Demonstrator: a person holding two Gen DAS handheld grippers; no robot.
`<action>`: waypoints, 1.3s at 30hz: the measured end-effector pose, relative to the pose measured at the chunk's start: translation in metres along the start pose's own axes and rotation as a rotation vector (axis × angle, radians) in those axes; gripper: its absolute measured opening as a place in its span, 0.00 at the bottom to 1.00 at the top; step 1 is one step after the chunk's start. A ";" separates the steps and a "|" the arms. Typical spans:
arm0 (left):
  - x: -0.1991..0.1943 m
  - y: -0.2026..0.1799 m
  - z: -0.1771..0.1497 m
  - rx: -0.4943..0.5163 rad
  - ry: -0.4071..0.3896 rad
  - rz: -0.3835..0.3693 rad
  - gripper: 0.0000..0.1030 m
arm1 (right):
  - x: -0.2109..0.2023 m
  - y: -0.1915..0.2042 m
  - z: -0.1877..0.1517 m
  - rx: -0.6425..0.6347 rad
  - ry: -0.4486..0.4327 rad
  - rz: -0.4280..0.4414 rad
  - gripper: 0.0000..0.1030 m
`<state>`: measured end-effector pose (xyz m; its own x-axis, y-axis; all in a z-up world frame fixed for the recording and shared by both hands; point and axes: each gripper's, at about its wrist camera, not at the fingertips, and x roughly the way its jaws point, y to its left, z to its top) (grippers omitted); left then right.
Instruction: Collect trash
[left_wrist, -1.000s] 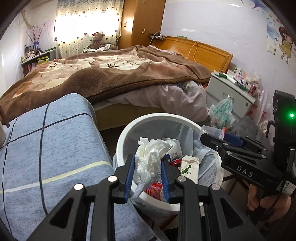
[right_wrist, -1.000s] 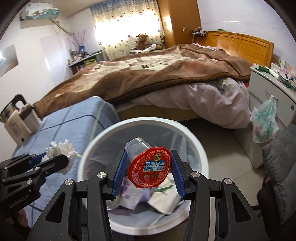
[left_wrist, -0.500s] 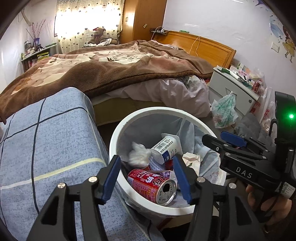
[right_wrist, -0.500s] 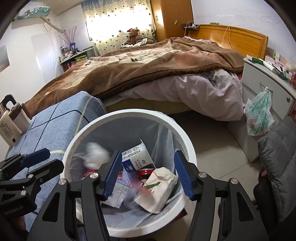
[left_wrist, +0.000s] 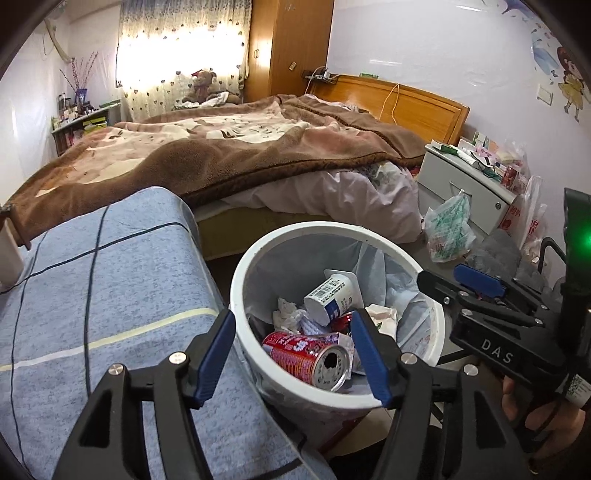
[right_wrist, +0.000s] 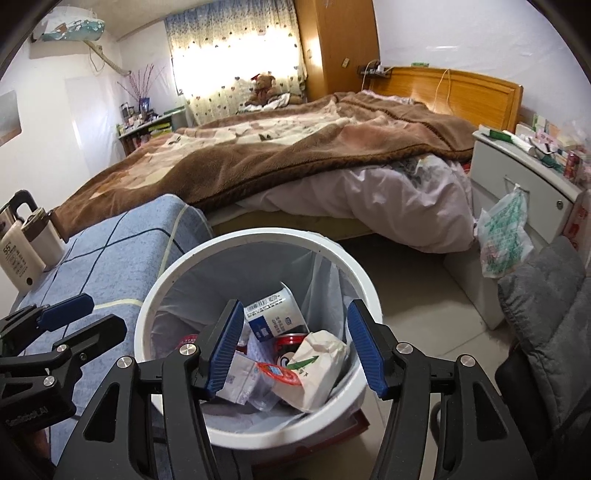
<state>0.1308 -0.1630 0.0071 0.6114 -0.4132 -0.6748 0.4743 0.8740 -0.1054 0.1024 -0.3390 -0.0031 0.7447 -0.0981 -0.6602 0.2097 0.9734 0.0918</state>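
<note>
A white trash bin (left_wrist: 325, 226) with a pale liner stands on the floor below both grippers. In it lie a red can (left_wrist: 306, 354), a white and blue cup (left_wrist: 328, 299), a crumpled tissue (left_wrist: 288, 314), a paper pack (right_wrist: 317, 358) and a red-lidded jelly cup (right_wrist: 277, 373). My left gripper (left_wrist: 292, 317) hangs over the bin's near left rim; its jaws are opening and nothing is between them. My right gripper (right_wrist: 295, 304) is open and empty above the bin (right_wrist: 258, 233). Each gripper shows in the other's view: the right gripper (left_wrist: 476, 284), the left gripper (right_wrist: 66, 317).
A blue checked cover (left_wrist: 92, 295) lies over a surface left of the bin, with two bottles (right_wrist: 22, 251) on it. Behind stands a bed with a brown blanket (left_wrist: 240, 155). A white nightstand (left_wrist: 469, 177), a green plastic bag (left_wrist: 448, 229) and a grey padded cloth (right_wrist: 546, 314) are on the right.
My left gripper opened and the tissue dropped into the bin. My right gripper opened and the red-lidded jelly cup fell in too. Both grippers are now empty.
</note>
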 end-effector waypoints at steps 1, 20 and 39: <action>-0.004 0.000 -0.002 -0.004 -0.007 -0.005 0.65 | -0.004 0.001 -0.003 0.001 -0.007 -0.005 0.57; -0.069 -0.005 -0.054 0.002 -0.117 0.114 0.65 | -0.088 0.021 -0.058 0.038 -0.127 0.001 0.57; -0.095 -0.012 -0.079 -0.029 -0.170 0.145 0.66 | -0.117 0.026 -0.087 0.056 -0.160 -0.028 0.57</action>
<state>0.0170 -0.1138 0.0152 0.7710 -0.3173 -0.5522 0.3566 0.9335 -0.0385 -0.0342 -0.2840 0.0112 0.8286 -0.1615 -0.5360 0.2638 0.9572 0.1194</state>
